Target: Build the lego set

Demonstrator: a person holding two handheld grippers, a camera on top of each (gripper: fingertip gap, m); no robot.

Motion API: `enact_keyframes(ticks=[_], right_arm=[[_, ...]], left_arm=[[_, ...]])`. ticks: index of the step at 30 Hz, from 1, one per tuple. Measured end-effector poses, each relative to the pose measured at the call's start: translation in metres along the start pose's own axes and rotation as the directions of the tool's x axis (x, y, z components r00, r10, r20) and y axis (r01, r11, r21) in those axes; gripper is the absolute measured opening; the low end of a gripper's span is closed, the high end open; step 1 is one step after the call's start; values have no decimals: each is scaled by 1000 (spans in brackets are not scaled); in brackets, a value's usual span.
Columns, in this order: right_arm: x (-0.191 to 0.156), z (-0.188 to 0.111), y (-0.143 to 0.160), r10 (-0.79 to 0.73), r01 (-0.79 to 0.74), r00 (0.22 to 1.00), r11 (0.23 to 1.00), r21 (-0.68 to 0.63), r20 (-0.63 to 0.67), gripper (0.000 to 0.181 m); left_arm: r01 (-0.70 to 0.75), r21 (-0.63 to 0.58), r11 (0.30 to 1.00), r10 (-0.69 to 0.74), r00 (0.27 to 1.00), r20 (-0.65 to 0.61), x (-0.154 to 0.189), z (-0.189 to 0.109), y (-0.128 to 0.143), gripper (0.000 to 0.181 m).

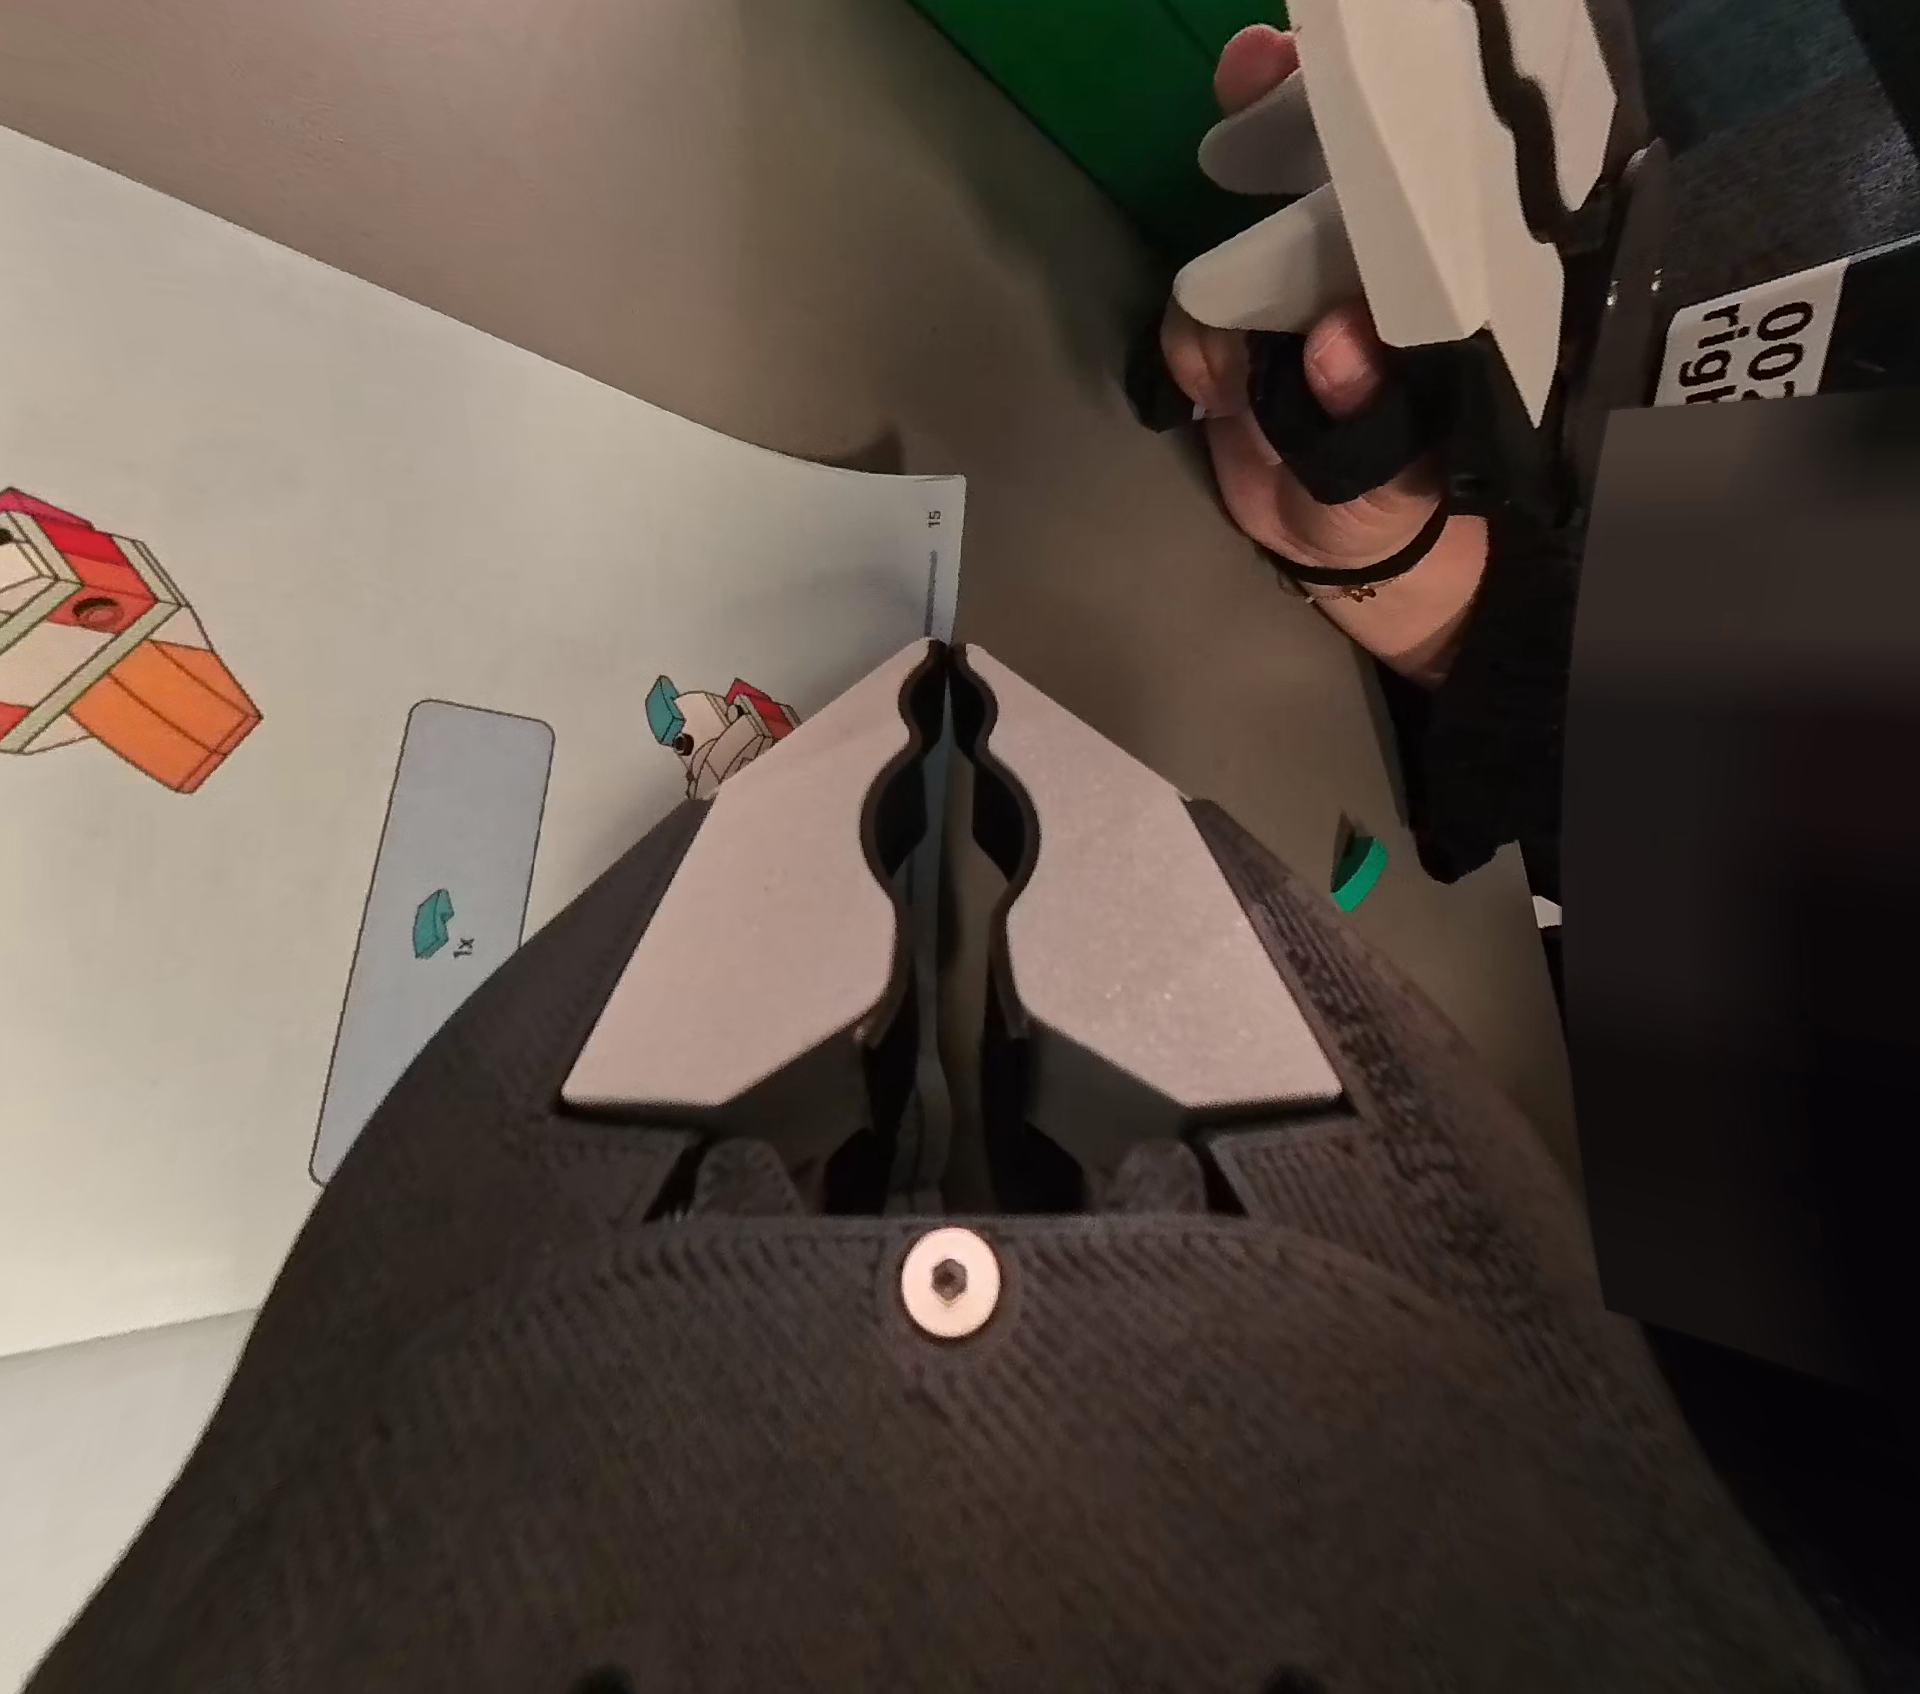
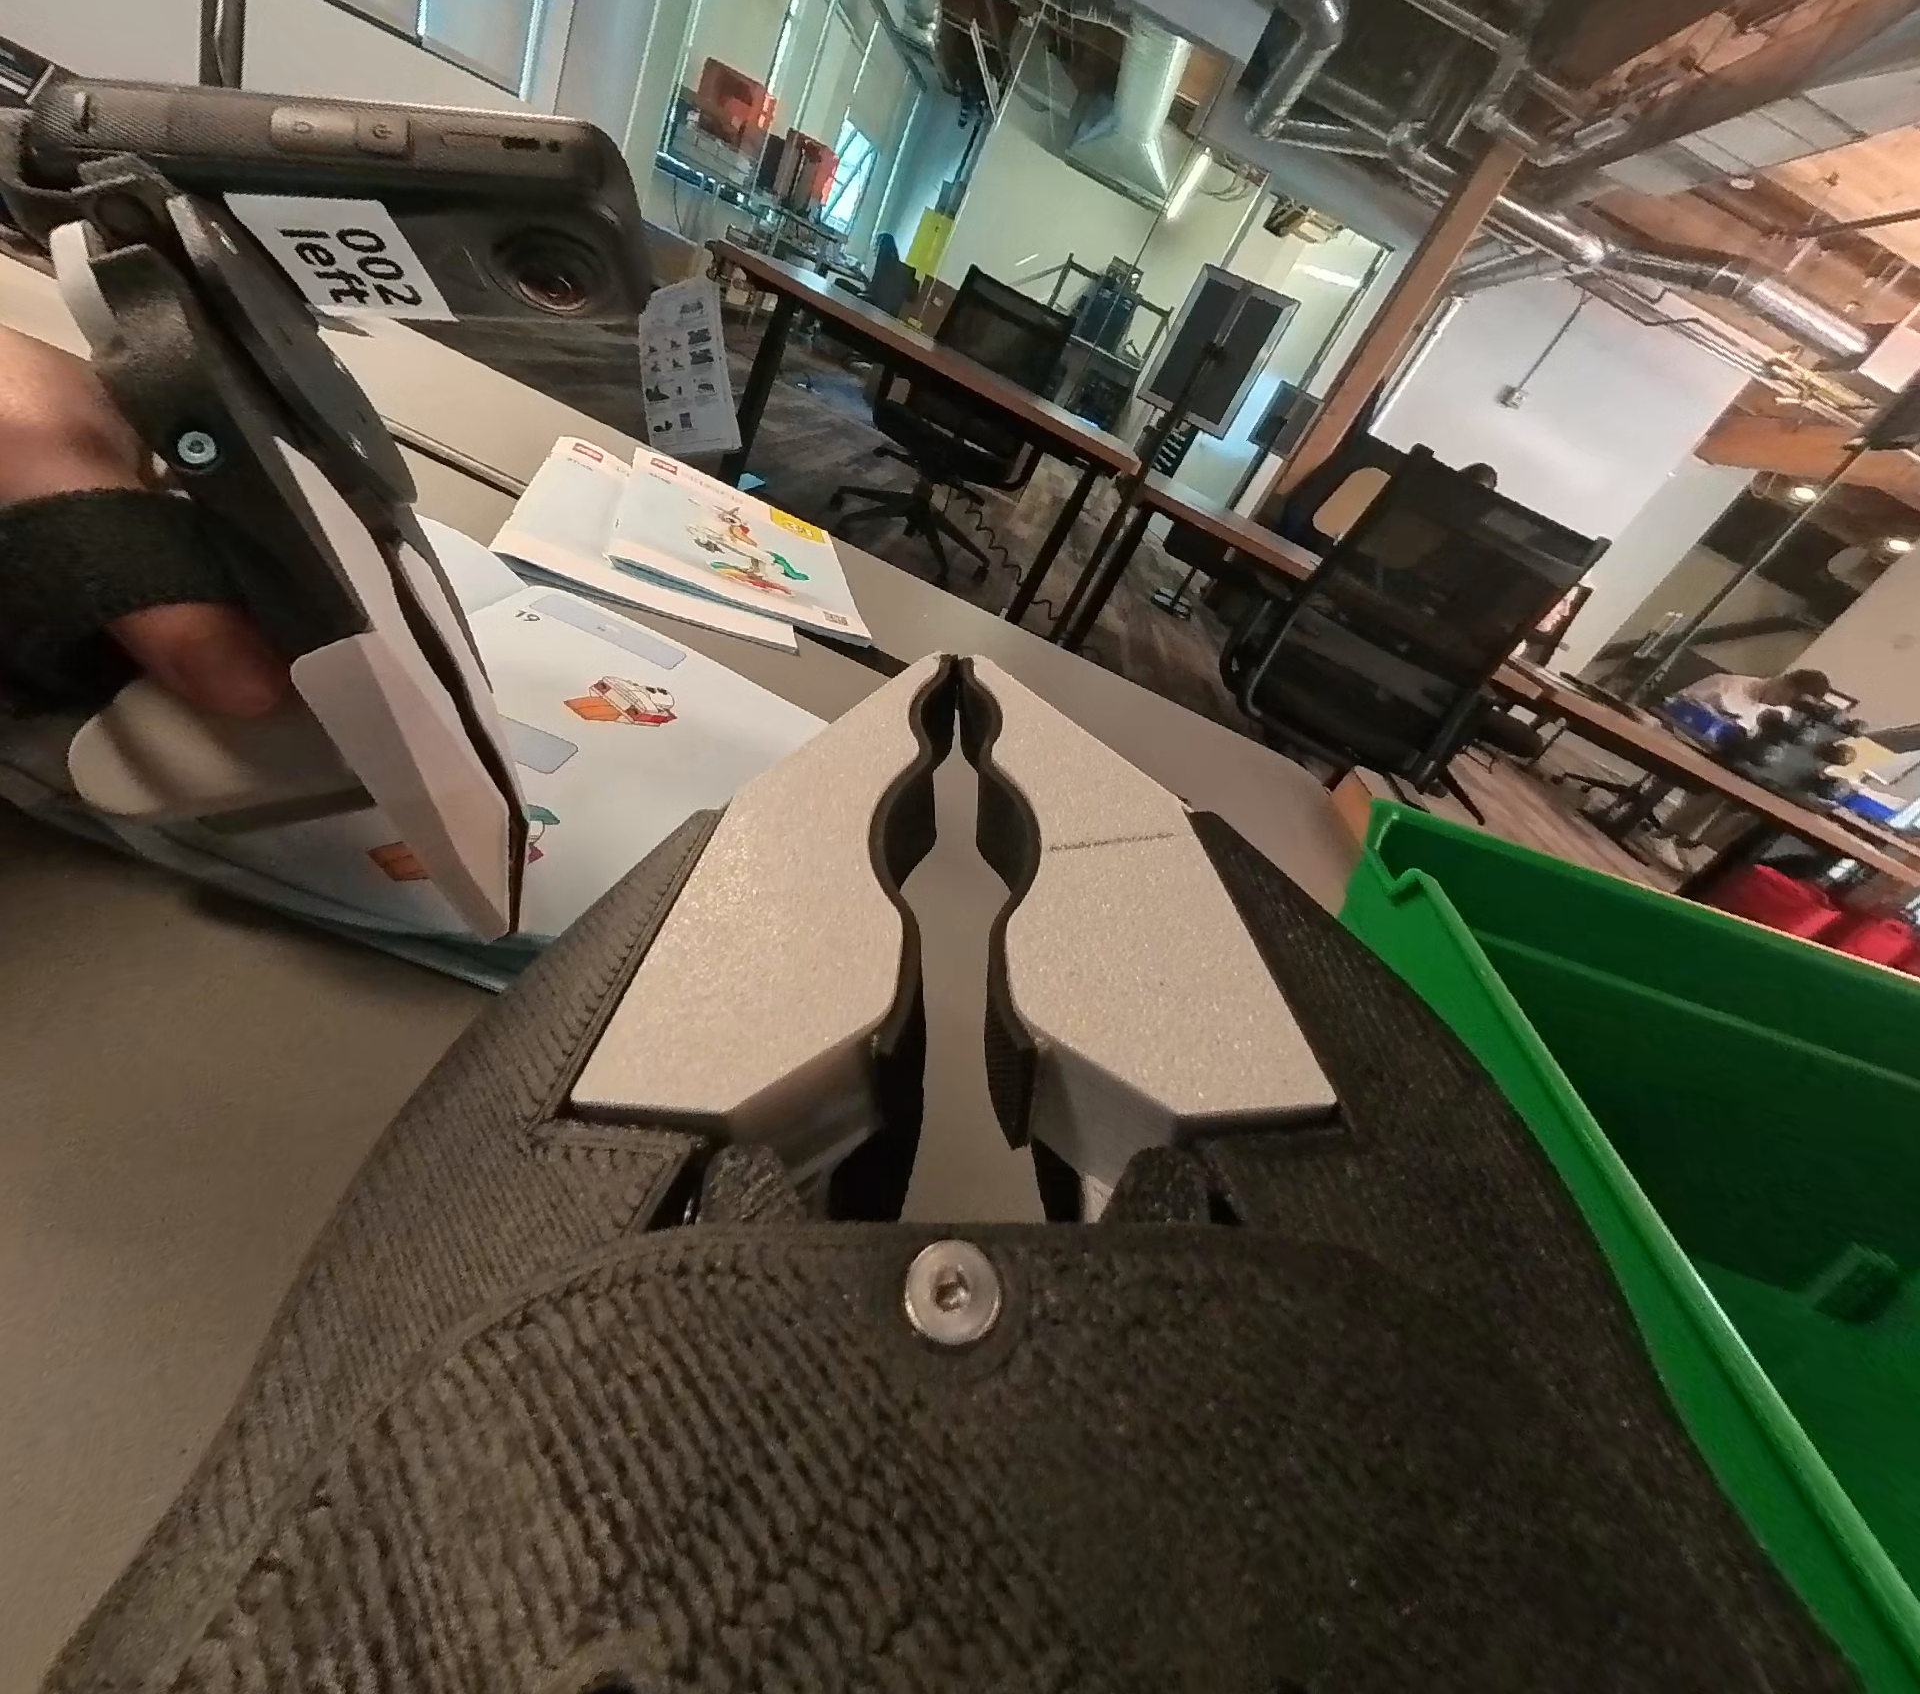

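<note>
1. First, grippers: two. The left gripper [image 1: 945, 657] is clenched on the right edge of a lifted page of the open booklet [image 1: 468, 501]; the page edge runs down through the gap between its fingers. The right gripper [image 2: 951, 670] is clenched with its tips touching and nothing between them, held up off the table.
2. Hands: two, one per gripper, each under a black strap. The right hand [image 1: 1340, 501] wears a thin black wristband.
3. Loose bricks seen: one, a small green piece [image 1: 1359, 875], lying on the table just right of the left gripper's fingers, apart from the booklet.
4. Booklets: one open, plus two closed booklets [image 2: 675, 553] overlapping farther back on the same table. A small folded leaflet [image 2: 686, 377] stands behind them.
5. Bins: one green bin [image 2: 1558, 1125], beside the right gripper.
6. Surface: a matte grey-brown table [image 1: 520, 86], with the open booklet's page curving up from it.
7. Room: an open workshop-office with long dark tables, black mesh chairs [image 2: 1403, 605], bare metal ducts and wooden beams overhead, and glass partitions.
8. Writing: a white label [image 2: 353, 262] with black print is on the left gripper and a similar one on the right; the booklet pages carry build drawings and page numbers.
</note>
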State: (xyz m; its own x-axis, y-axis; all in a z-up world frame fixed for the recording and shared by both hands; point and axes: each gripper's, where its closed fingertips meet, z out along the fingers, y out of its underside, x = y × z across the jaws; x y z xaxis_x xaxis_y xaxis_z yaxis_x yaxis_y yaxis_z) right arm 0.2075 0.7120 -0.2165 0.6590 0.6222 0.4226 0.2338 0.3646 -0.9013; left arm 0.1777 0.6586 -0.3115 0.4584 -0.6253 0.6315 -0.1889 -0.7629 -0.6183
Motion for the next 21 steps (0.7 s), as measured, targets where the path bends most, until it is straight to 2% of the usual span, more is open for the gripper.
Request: enact_keyframes(ticks=[21], right_arm=[[-1,0,0,-5,5,1000,1000,2,2,0]], left_arm=[[6,-2,1000,-6,1000,-5,0,1,1,0]])
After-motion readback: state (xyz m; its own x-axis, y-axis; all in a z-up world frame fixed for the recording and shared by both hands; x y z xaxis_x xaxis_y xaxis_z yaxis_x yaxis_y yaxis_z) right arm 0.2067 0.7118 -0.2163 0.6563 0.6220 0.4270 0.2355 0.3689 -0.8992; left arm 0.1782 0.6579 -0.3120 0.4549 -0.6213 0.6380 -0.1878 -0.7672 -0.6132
